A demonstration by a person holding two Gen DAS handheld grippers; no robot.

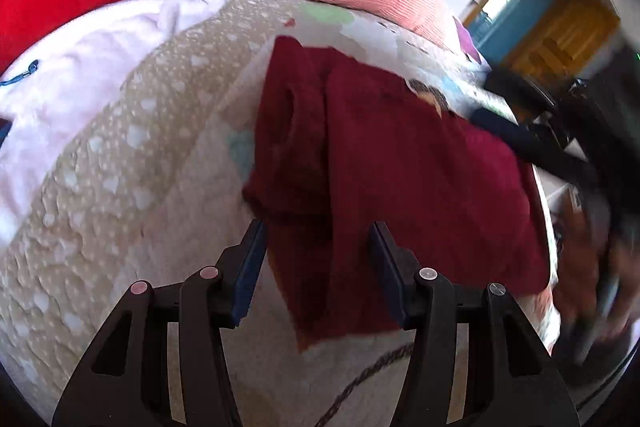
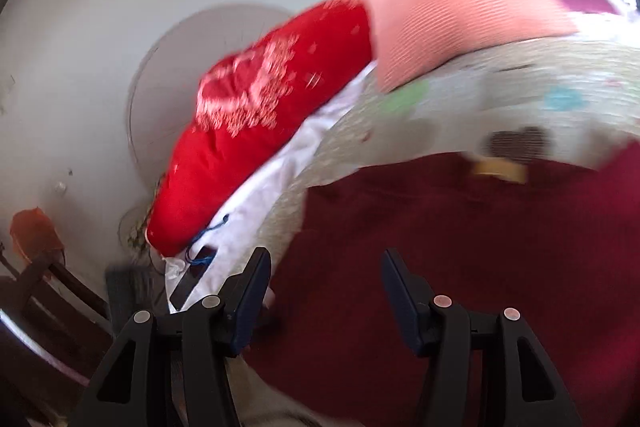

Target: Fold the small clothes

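Blurring right view, maroon garment (image 2: 460,247) cropped

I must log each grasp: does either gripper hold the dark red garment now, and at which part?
Nothing is held. The left gripper and the right gripper are both open above the dark red garment, with no cloth between the fingers.

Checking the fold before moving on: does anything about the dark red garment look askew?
Yes. The dark red garment lies unevenly on the bedspread: its left side is bunched in a thick roll and the near corner sticks out crooked.
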